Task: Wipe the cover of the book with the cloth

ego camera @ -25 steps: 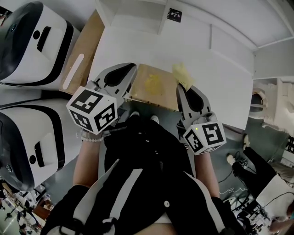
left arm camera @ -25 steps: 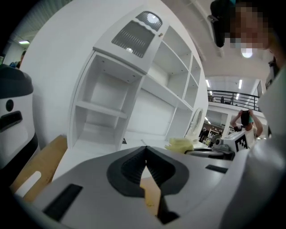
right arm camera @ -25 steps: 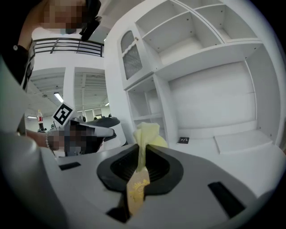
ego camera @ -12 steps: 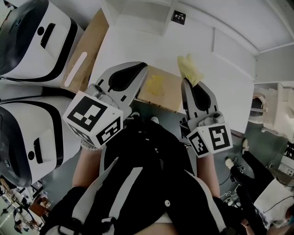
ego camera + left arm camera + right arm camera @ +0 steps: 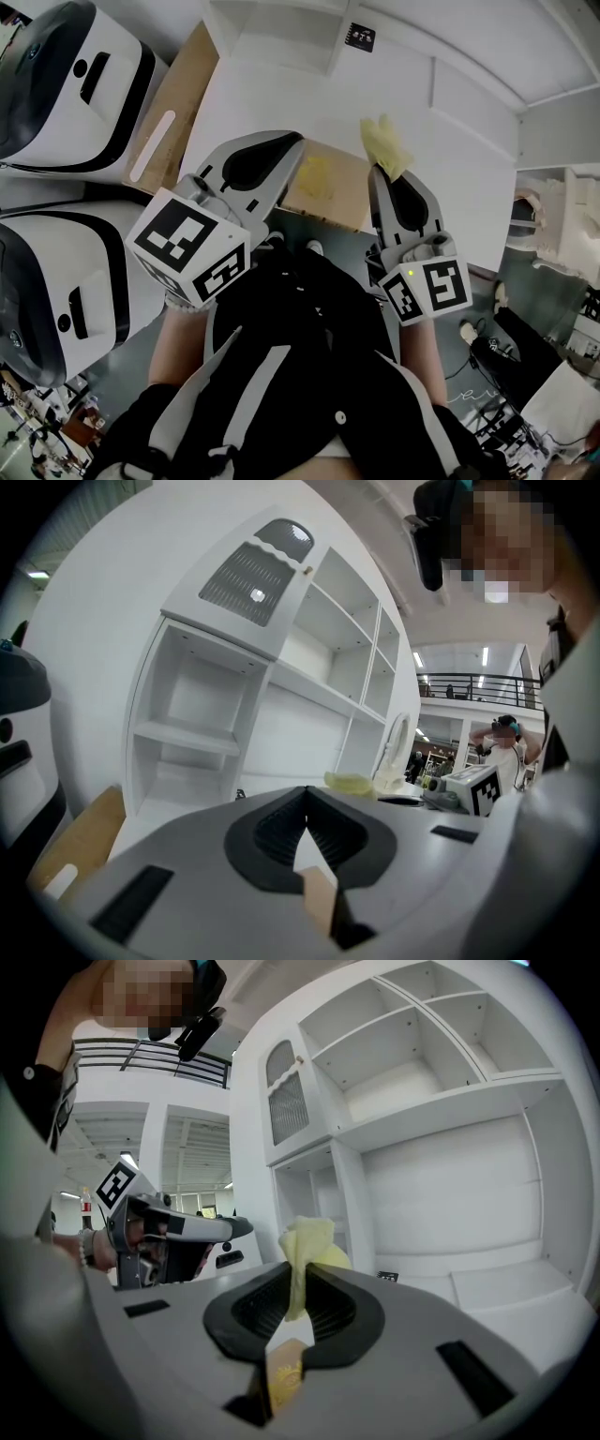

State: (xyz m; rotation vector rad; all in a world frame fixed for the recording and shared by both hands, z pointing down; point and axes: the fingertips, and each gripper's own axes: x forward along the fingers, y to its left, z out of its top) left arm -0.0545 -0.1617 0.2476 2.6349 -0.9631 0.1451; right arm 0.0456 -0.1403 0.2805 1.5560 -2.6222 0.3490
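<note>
The book (image 5: pixel 323 180), tan cover with a yellow picture, lies flat at the near edge of the white table (image 5: pixel 281 94). My left gripper (image 5: pixel 296 143) hovers over its left end, shut, with nothing between its jaws (image 5: pixel 305 805). My right gripper (image 5: pixel 377 172) hangs by the book's right end, shut on the yellow cloth (image 5: pixel 384 142), which sticks up past the jaw tips over the table. In the right gripper view the cloth (image 5: pixel 307 1241) is pinched in the gripper (image 5: pixel 298 1290), with the book (image 5: pixel 284 1374) below. The left gripper view shows a strip of book (image 5: pixel 319 904).
Two big white and black machines (image 5: pixel 56 84) (image 5: pixel 56 291) stand at the left beside a brown board (image 5: pixel 169 108). A small black marker tag (image 5: pixel 360 37) lies at the back of the table. White shelves (image 5: pixel 450 1082) rise behind the table. The person's dark clothes fill the bottom.
Both grippers have risen and moved forward. The cloth went from the book's far right corner up and out over the table. In the last half second almost nothing moved.
</note>
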